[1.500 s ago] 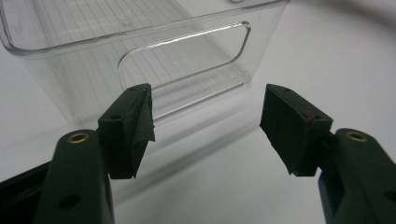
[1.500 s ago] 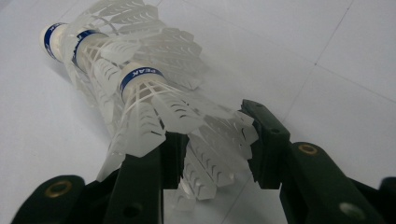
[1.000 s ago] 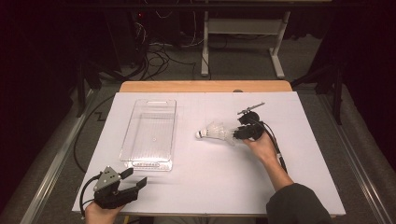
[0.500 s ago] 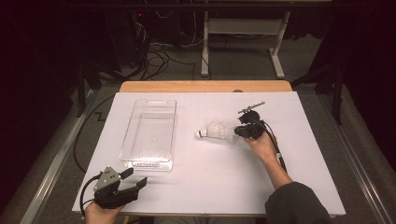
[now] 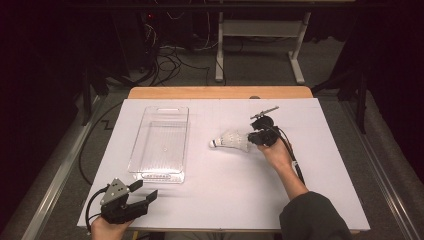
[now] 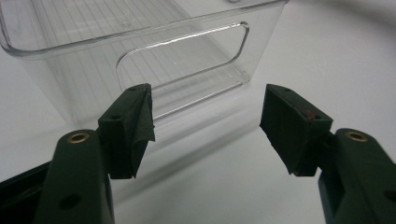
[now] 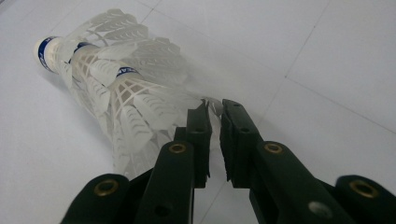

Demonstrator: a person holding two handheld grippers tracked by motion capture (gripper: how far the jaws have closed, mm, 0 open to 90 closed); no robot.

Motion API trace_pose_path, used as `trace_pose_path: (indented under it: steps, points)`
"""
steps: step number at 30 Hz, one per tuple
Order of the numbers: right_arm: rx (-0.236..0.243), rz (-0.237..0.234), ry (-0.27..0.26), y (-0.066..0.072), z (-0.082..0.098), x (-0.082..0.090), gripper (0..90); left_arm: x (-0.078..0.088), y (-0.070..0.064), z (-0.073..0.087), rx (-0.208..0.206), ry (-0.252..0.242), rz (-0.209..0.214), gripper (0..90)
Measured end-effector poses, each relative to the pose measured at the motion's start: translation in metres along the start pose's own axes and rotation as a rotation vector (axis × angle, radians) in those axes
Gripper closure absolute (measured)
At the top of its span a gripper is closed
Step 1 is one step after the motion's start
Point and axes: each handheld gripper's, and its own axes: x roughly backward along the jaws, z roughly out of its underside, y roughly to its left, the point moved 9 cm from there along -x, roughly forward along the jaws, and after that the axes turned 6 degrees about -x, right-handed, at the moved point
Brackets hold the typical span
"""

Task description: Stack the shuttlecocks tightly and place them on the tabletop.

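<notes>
A nested stack of white feather shuttlecocks [image 5: 231, 140] [image 7: 116, 79] lies on its side on the white table sheet, cork end pointing left. My right gripper [image 5: 251, 140] [image 7: 215, 112] sits at the wide end of the stack. Its jaws have just been closing and now pinch the rim of the feather skirt between the pads. My left gripper [image 5: 145, 190] [image 6: 205, 123] rests near the front left edge with its jaws wide open and nothing between them. It faces the near end wall of a clear plastic tray [image 5: 159, 109] [image 6: 140, 37].
The clear tray lies lengthwise at centre left with nothing in it, a handle cutout [image 6: 187, 56] in its near wall. The right gripper's cable [image 5: 292, 162] trails along the forearm. A wooden table edge [image 5: 220, 92] borders the white sheet at the back.
The right gripper's jaws have drawn together on the shuttlecock skirt. The stack, the tray and the left gripper have stayed where they were.
</notes>
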Motion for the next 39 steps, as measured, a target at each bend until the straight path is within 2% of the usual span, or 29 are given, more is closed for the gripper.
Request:
trace_pose_path:
  steps: [19,28,39]
  points:
    - [0.005,-0.021,-0.01,0.013,-0.008,-0.006,81.6,0.0,-0.001,0.0,-0.004,0.0,0.003,35.2]
    - [0.005,-0.033,-0.007,0.013,-0.006,-0.004,78.1,0.0,-0.001,0.0,-0.005,0.0,0.002,35.2]
    - [-0.018,-0.035,-0.006,0.009,-0.003,0.001,70.2,0.0,-0.001,0.0,-0.004,0.0,0.003,35.2]
